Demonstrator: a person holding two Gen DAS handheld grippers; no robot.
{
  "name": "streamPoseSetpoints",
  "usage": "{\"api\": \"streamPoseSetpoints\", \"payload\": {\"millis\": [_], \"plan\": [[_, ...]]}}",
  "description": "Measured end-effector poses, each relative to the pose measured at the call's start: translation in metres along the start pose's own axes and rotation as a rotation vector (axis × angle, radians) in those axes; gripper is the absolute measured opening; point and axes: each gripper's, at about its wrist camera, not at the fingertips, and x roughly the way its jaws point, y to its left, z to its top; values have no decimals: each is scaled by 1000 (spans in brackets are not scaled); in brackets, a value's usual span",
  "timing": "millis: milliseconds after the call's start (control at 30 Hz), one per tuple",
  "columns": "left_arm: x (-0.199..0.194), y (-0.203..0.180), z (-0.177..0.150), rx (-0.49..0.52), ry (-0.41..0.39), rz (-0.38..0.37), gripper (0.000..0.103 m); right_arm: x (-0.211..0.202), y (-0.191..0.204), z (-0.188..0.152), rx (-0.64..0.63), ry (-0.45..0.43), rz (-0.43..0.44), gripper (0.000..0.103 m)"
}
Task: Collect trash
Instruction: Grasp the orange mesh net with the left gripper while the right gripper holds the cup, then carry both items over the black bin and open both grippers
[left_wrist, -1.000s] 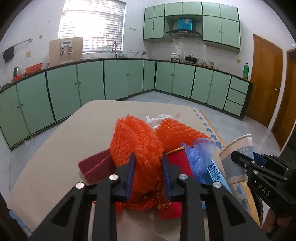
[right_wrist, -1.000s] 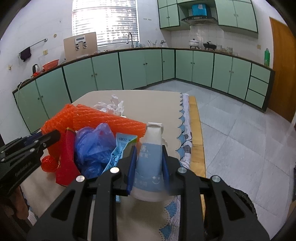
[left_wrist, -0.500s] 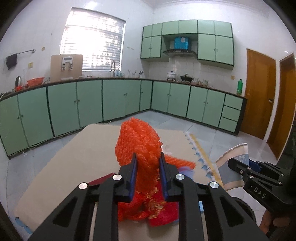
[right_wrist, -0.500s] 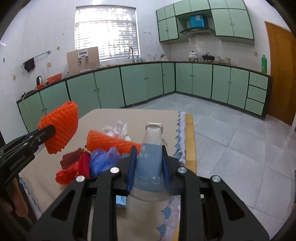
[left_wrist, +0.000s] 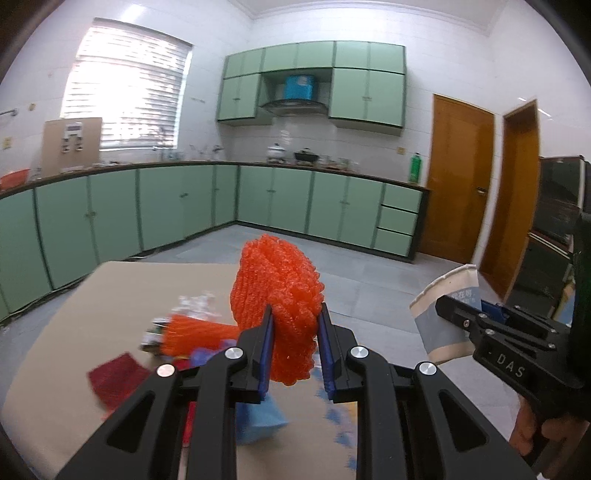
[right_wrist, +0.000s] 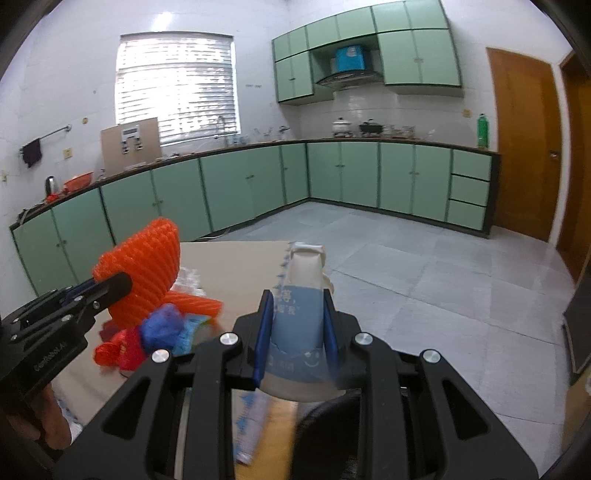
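Foam net is light and springy, so I pinch its lower end; my left gripper has its fingers nearly closed, squashing it, clear above the table. Paper cup crushes easily; my right gripper clamps its sides narrowly, off the table's edge, leftover trash below.

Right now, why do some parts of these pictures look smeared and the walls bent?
Left wrist view: the trash pile on the table is motion-smeared, while the orange foam net in the left gripper stays sharp; the window is blown out. Right wrist view: the fisheye lens bows the cabinets; the paper cup looks crisp.
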Motion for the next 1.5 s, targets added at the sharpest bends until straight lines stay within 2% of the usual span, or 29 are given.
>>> {"api": "streamPoseSetpoints", "payload": {"millis": [267,567,900,967,1000,1067,1100,1133,1200,1267,1333,1400,1500], "plan": [[27,-53,-15,24,69,-150,22,-19,-63,-22,57,25,-129,24],[67,-108,-47,52,177,-286,22,-12,-110,-66,115,88,-206,24],[108,-131,-81,64,319,-343,23,9,-136,-106,170,169,-233,25],[110,-128,-84,59,335,-342,28,15,-139,-110,179,185,-231,27],[112,-126,-84,54,342,-343,31,18,-141,-111,184,195,-228,29],[114,-123,-85,46,348,-344,48,23,-142,-112,195,209,-227,33],[114,-121,-84,37,345,-343,52,24,-143,-115,200,216,-225,33],[114,-120,-83,30,343,-344,56,26,-143,-116,202,221,-228,40],[114,-116,-82,22,342,-338,59,27,-144,-118,208,221,-237,44],[113,-112,-80,13,337,-325,63,27,-144,-116,210,217,-252,56],[110,-105,-77,8,325,-304,65,23,-144,-115,209,194,-284,76],[103,-97,-72,16,298,-268,69,19,-141,-111,202,166,-319,88],[87,-76,-60,22,236,-197,73,14,-133,-103,183,122,-347,95]]}}
